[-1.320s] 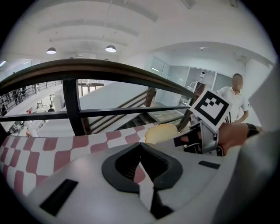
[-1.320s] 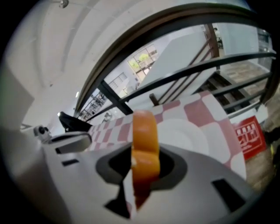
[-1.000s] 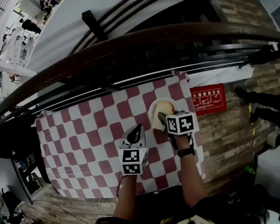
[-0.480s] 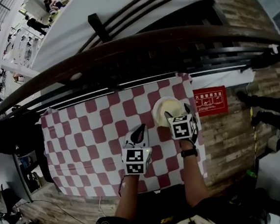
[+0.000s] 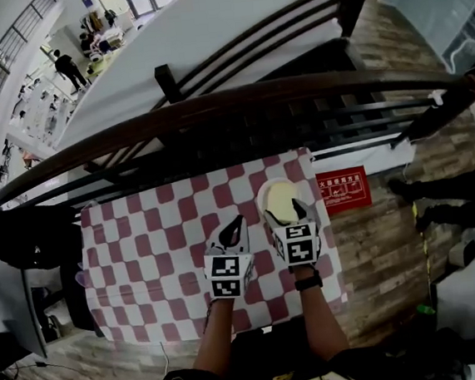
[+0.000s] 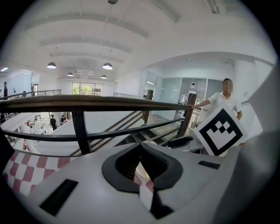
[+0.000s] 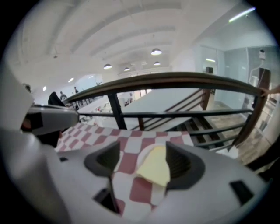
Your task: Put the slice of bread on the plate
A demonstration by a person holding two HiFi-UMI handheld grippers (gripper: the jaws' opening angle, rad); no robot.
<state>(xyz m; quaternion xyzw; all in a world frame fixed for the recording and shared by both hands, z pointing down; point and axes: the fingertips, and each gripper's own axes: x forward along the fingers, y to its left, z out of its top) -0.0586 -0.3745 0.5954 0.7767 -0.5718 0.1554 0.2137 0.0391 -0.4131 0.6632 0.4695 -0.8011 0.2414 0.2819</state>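
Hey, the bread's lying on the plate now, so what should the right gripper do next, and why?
Probably draw the right gripper back, away from the plate. The bread slice already lies on it, and the closing fingers hold nothing between them, so the placing looks done.

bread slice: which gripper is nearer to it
Right. The right gripper, jaws closing empty, hangs just beside the bread slice; the left gripper sits further left over the cloth.

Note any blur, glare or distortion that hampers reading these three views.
Head view: heavy fisheye bends the railing into an arc; evenly lit, but the bread slice on the plate is small. Right gripper view: soft throughout, bread slice readable, black corners. Left gripper view: sharper, bright ceiling lamps, no glare.
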